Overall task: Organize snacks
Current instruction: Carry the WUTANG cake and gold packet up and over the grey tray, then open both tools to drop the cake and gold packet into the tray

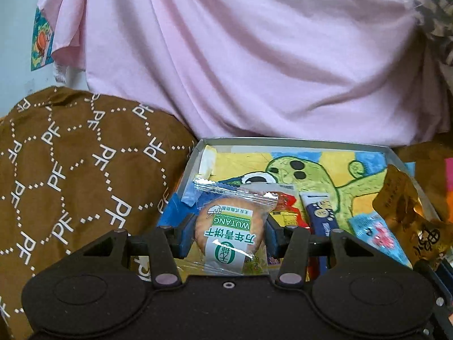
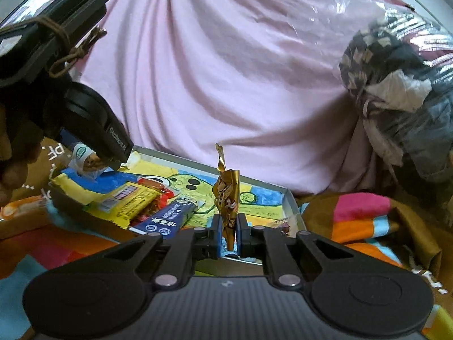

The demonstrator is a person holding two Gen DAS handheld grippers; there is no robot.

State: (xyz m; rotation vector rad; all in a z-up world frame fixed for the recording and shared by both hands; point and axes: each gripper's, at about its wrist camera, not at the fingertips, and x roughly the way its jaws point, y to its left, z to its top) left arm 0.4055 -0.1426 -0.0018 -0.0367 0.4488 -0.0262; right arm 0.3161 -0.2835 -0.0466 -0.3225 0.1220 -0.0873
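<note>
Left wrist view: the left gripper (image 1: 229,236) clamps a round biscuit packet (image 1: 230,233) with a green label, held over the near-left corner of the tray (image 1: 283,141). Its grey rim stands close on the left, with bare drawing beyond. In the right wrist view the right gripper (image 2: 228,233) pinches a crumpled gold wrapper (image 2: 226,195) upright above the tray's near edge, beside a blue packet (image 2: 167,218) and a yellow packet (image 2: 124,199).

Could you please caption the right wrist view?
Right gripper pinching a gold wrapper above the snack tray.
</note>
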